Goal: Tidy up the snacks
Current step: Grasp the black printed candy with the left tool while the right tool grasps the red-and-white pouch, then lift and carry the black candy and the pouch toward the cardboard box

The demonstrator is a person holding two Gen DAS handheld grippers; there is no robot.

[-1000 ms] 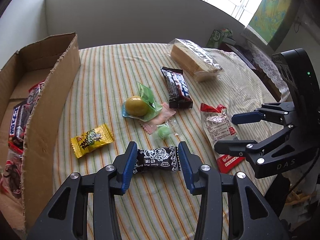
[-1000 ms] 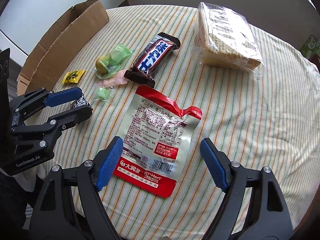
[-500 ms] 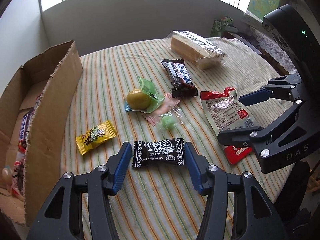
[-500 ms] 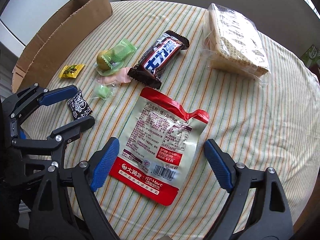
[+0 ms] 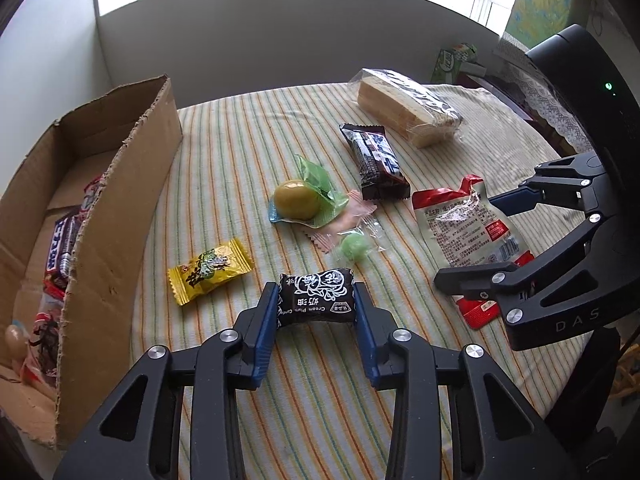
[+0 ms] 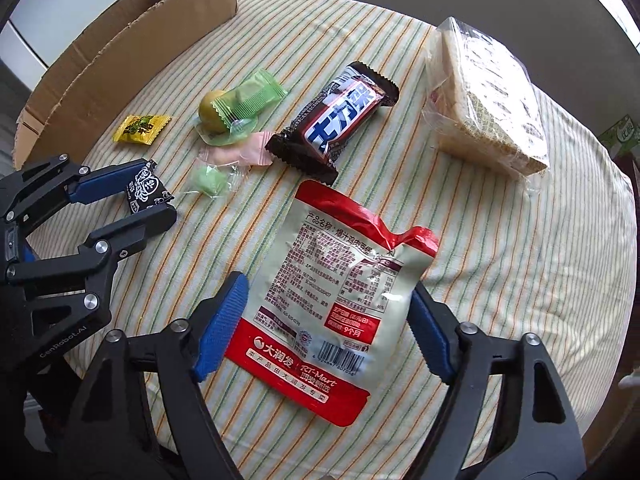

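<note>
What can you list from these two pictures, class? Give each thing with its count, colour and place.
cardboard box: 1, brown, table's left, snacks inside
black candy: 1, between left jaws
yellow candy: 1, near box
green-wrapped sweet: 1, centre
pink candy: 1, beside it
pale green candy: 1, clear wrapper
chocolate bar: 1, dark brown
wafer pack: 1, beige, far side
red pouch: 1, between right jaws
left gripper: shut
right gripper: closing
</note>
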